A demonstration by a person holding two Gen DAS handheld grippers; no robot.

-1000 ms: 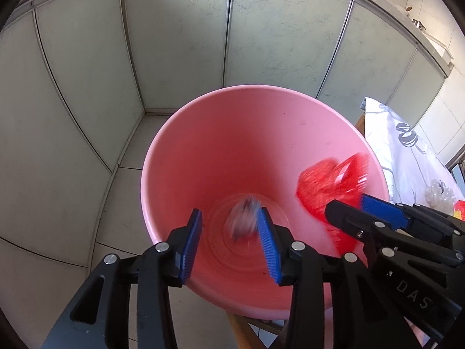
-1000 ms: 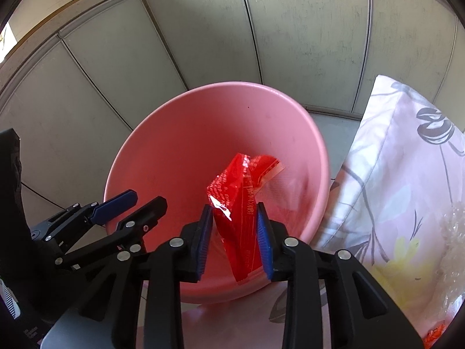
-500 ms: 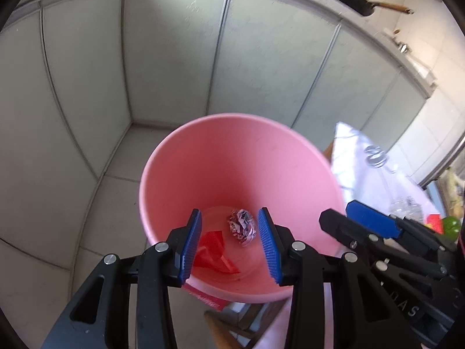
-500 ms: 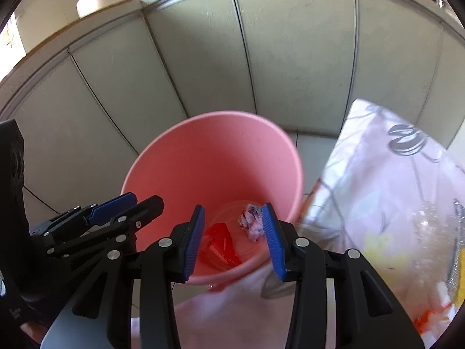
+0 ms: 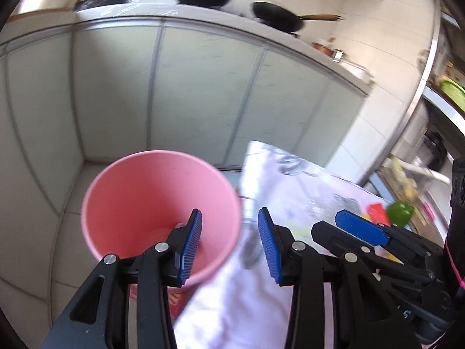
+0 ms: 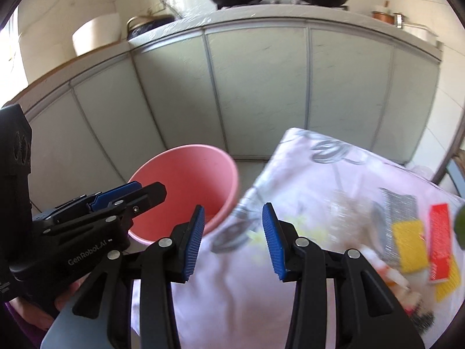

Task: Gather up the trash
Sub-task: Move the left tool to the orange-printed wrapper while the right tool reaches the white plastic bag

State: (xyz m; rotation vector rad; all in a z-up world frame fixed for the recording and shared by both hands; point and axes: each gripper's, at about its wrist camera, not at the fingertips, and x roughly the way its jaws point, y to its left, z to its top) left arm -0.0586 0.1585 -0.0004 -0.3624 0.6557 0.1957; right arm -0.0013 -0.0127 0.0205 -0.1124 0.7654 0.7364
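Two grippers of mine, left gripper (image 5: 229,244) and right gripper (image 6: 233,240), jaws parted and empty, right just widened, above pink bucket (image 5: 151,192), smooth-walled, beside cloth-covered surface (image 6: 319,203).

My claw's ribbed blue pads (image 5: 190,247) look rubbery; the pink bucket (image 5: 139,192) is smooth matt plastic; the tabletop cloth (image 6: 305,192) is printed.

The bucket (image 5: 139,197) bottom is mostly hidden behind the left gripper's (image 5: 229,247) finger, the packets (image 6: 418,241) on the cloth (image 6: 305,174) are motion-blurred, and a green thing (image 6: 460,226) is cut off at the right edge.
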